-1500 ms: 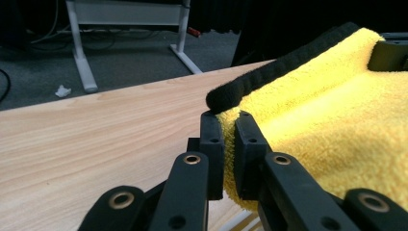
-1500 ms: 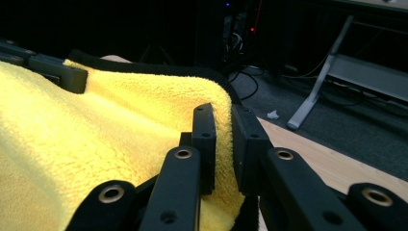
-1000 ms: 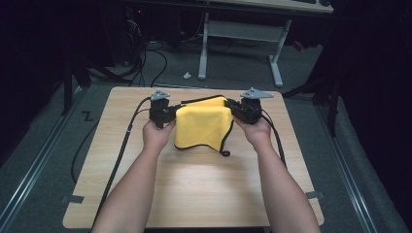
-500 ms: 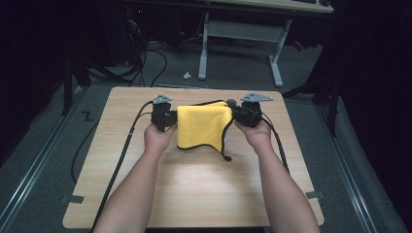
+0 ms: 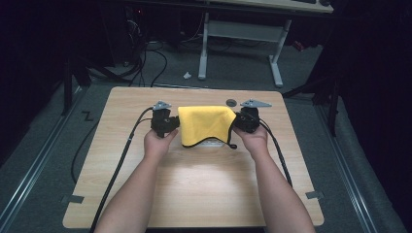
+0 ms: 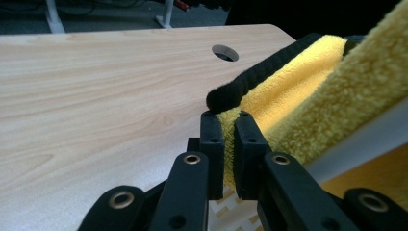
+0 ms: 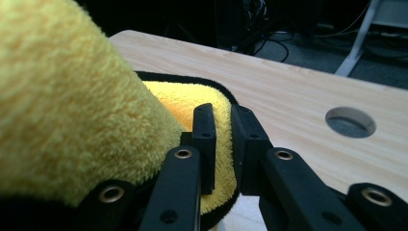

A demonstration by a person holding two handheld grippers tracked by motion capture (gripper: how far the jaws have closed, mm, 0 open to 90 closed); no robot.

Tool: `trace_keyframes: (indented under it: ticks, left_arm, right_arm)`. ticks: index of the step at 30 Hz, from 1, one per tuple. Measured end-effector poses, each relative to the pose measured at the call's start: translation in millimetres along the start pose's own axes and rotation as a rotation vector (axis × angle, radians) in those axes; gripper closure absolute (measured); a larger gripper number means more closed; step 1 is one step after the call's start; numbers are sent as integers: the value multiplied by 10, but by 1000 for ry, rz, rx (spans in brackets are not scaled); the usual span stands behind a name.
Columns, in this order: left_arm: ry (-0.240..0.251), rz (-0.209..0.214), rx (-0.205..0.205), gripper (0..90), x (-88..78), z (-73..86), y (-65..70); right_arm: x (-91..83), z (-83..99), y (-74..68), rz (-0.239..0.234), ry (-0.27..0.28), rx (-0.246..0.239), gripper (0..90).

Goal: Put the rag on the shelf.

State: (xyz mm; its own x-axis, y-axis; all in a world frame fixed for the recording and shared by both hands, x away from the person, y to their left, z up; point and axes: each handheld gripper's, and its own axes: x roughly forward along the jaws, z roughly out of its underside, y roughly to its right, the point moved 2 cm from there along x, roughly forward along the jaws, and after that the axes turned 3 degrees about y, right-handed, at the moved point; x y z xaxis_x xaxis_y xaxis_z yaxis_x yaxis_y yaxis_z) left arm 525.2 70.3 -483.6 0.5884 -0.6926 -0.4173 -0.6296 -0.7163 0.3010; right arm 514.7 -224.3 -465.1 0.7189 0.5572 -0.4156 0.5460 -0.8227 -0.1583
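Item count: one yellow cloth (image 5: 204,125), two grippers (left gripper (image 5: 167,122), right gripper (image 5: 243,120)), one wooden table (image 5: 194,189), one round hole (image 5: 231,102).

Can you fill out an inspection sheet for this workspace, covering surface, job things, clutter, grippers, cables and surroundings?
Surface: light wooden table with a round hole near its far edge.
Job's things: yellow cloth with black trim, stretched between both grippers.
Clutter: nothing seen.
Grippers: left gripper and right gripper each shut on a cloth edge.
Cables: black cable trails from the left gripper, another from the right.
Surroundings: grey floor, white desk frame beyond, floor cables.
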Motion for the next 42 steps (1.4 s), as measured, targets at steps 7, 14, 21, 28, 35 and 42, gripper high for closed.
trace_keyframes:
  ticks: [7, 14, 21, 28, 35, 42]
  left_arm:
    - [-7, -4, -9, 836, -25, 31, -21]
    - [-10, -34, -30, 717, -79, -3, -56]
    - [-7, -78, -29, 632, -193, -2, -121]
    - [-8, -119, -11, 593, -296, 2, -164]
    - [-7, -149, 15, 553, -403, 2, -192]
    - [-2, -156, 29, 532, -514, 38, -198]
  right_arm:
    - [12, 12, 8, 29, -10, 2, 687]
    - [-113, -81, 125, 97, 24, 15, 541]
    - [-203, -127, 172, 145, 16, -19, 494]
    - [-277, -128, 193, 176, 6, -24, 478]
    - [-354, -140, 186, 236, -4, -72, 447]
    - [-485, -110, 177, 243, 35, -70, 458]
